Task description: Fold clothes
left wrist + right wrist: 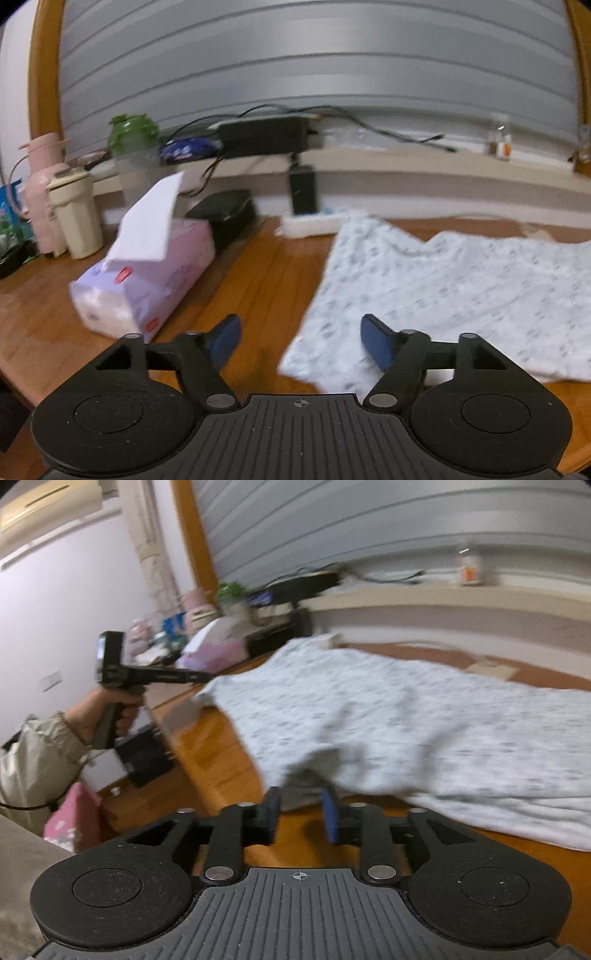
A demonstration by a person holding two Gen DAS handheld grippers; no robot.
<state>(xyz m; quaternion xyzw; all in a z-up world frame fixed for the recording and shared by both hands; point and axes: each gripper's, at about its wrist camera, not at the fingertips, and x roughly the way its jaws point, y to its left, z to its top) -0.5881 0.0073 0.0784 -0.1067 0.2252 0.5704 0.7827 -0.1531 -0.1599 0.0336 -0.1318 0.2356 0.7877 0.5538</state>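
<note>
Pale printed garment [388, 716] lies flat, lengthwise across table [207, 753].

Dim indoor light, motion blur throughout (fisheye bending the edges), soft shadows.

Open lane left of the cloth, clutter beyond

Bare wooden table [258, 280] runs between the garment [461, 288] and tissue pack [147, 280]; cups [75, 218], a black case [225, 214] and what looks like a power strip [314, 223] crowd the back edge.
</note>
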